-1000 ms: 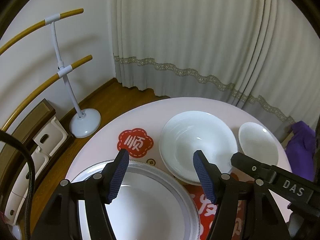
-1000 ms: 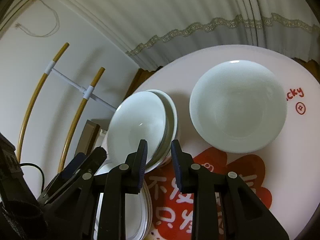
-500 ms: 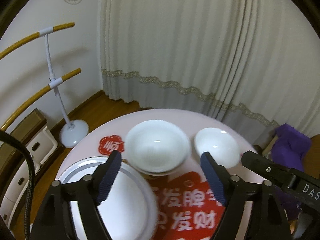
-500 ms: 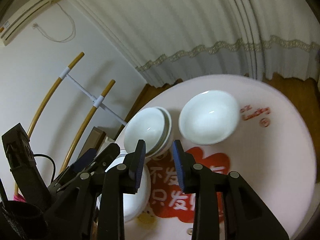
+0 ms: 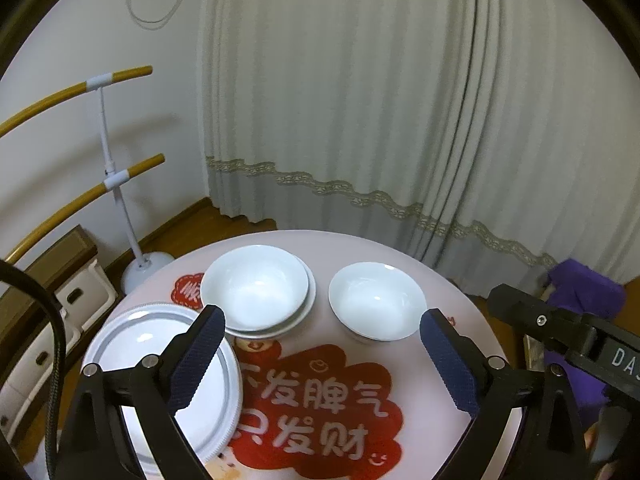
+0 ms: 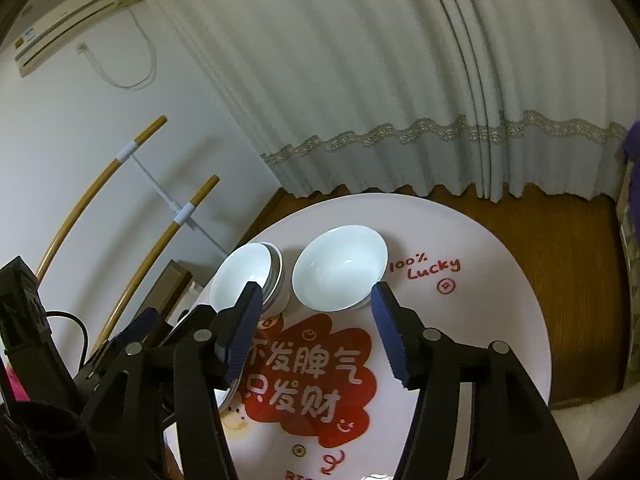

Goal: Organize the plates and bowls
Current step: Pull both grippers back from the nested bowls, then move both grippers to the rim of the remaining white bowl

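Round table, pink top with a red printed patch. Toward its far edge stand nested bowls, the top one empty; at least two rims show. Just beside them, apart, stands a single bowl, also empty. At the table's near-left edge lies a grey-rimmed plate with nothing on it; more rims show beneath it, count unclear.

Left hand-held gripper: jaws wide and opening, nothing between the pads, above the red patch.
Right hand-held gripper: jaws about half apart and opening, nothing held; the single bowl appears in the gap but lies beyond the tips, untouched.

View differences: the left wrist view shows the plate whole and the base of a white stand on the floor. The right wrist view shows only a sliver of the plate, hidden by the left tool, but adds the "100% Lucky" print and a wall air conditioner.
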The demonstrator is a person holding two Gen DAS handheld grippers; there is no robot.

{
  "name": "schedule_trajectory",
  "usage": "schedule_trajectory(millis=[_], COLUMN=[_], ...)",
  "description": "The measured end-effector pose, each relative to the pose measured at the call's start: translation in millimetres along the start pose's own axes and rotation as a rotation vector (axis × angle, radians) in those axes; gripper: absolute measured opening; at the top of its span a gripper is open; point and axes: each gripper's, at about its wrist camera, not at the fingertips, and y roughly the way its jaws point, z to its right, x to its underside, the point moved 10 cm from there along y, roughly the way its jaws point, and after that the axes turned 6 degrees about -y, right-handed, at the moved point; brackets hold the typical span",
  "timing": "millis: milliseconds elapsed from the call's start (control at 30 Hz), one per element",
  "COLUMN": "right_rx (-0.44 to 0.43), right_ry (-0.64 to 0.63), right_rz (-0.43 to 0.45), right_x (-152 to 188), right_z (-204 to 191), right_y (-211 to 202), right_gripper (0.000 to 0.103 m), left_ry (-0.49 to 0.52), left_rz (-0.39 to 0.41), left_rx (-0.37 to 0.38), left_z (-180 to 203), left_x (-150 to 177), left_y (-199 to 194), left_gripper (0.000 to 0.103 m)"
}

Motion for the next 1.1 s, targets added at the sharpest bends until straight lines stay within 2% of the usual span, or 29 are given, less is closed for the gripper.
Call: schedule_trajectory(millis=[267, 467, 800, 933, 1100], right_rx=[-0.002, 0.023, 0.032, 0.028, 0.014], right_ry=[-0.034, -0.056, -0.081, -0.093, -0.091], right_rz=[-0.029, -0.048, -0.14, -0.177, -0.219], right_x=[-2, -6, -8, -8, -2], right_z=[21, 41, 67, 74, 80], right_y=[10, 34, 92, 112, 133], right_gripper=[0.063, 0.063, 0.063, 0.063, 0.063], left_ry=[-0.089, -0.198, -0.345, -0.392, -0.391], left_rz=[0.004, -0.023, -0.049, -0.088, -0.142], left_rx=[-0.083, -0.151, -0.229, -0.225, -0.208], left_z=[32, 44, 59, 62, 67], left_x=[19, 23, 9, 10, 8], left_y=[11, 43, 102, 128, 158], left_gripper=[0.099, 0.098, 0.098, 0.098, 0.097])
